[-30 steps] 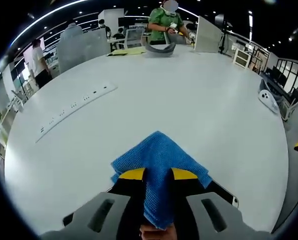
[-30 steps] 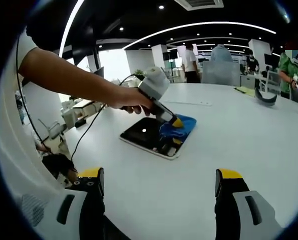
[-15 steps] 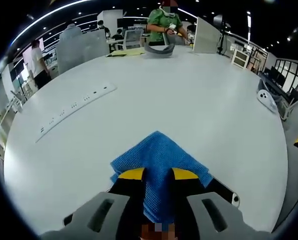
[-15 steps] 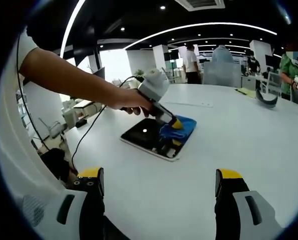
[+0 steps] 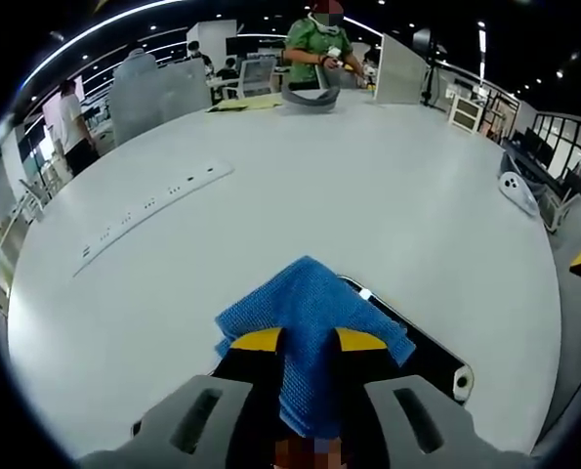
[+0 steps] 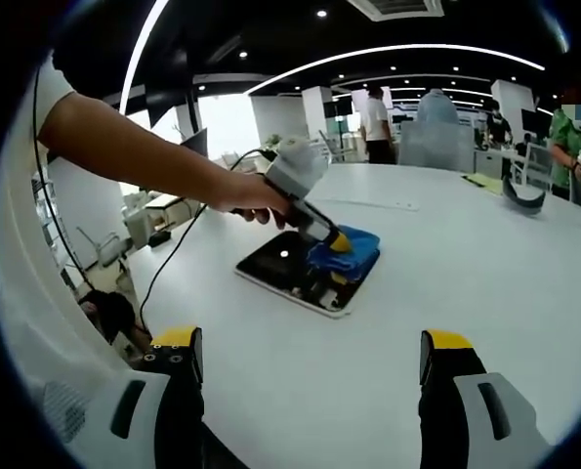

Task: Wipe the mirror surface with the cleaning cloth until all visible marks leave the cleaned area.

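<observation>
Table point(image 6: 524, 293): large, white, rounded top, the work surface for everything listed. A long white power strip point(image 5: 153, 210) lies on it, far and to the left in the left gripper view. No writing can be read on either.

Mirror point(image 6: 275, 262): flat rectangular panel with a pale frame and dark reflective face, lying flat on the table so it can be pressed from above. Its near-right corner shows at point(image 5: 436, 357). Whether marks remain on the glass cannot be told; the face is too small and dark here.

Cleaning cloth point(image 5: 314, 337): blue, woven, bunched; one end is pinched and the rest spreads over the far end of the mirror, which gives a broad wiping face. In the right gripper view it is seen at point(image 6: 347, 249), covering the far right part of the glass. No label visible.

Left gripper point(image 5: 310, 342): grey body, yellow-tipped jaws clamped on the cloth, angled down onto the mirror by the person's hand point(image 6: 256, 200), probably to bear weight on the wipe. Judged mid-wipe, task unfinished.

Right gripper point(image 6: 310, 366): yellow-tipped jaws wide apart, holding nothing, kept low over the table well short of the mirror, seemingly idle and out of the way.
</observation>
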The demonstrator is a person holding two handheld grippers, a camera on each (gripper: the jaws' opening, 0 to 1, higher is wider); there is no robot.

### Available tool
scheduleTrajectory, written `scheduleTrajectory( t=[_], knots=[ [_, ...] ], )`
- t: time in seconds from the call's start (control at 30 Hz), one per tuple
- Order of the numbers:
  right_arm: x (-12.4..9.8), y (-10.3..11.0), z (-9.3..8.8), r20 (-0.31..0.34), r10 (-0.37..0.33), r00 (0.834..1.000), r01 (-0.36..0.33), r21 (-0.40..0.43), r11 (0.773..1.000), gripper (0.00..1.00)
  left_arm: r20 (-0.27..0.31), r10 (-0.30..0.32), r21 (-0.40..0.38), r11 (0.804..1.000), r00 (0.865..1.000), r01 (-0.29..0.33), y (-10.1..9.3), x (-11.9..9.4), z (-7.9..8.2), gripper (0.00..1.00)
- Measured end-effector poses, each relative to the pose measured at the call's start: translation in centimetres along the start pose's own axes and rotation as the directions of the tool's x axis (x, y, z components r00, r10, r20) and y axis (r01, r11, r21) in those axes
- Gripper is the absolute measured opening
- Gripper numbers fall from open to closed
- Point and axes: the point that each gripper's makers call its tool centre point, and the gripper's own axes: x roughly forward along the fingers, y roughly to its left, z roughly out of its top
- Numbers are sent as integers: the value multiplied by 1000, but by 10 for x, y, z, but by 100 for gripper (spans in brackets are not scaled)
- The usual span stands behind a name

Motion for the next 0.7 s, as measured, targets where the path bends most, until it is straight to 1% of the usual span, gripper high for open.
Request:
scheduleTrajectory(
  t=[0.37, 0.7],
  knots=[
    [1, 4, -3, -12, 6, 1000, -6, -8, 1000, 92, 6, 12, -8, 1000, 1000, -12, 10, -8, -9, 18],
    [1, 6, -2, -10, 4, 1000, -4, -12, 1000, 92, 20, 14, -9, 1000, 1000, -14, 17, -16, -16, 18]
  ],
)
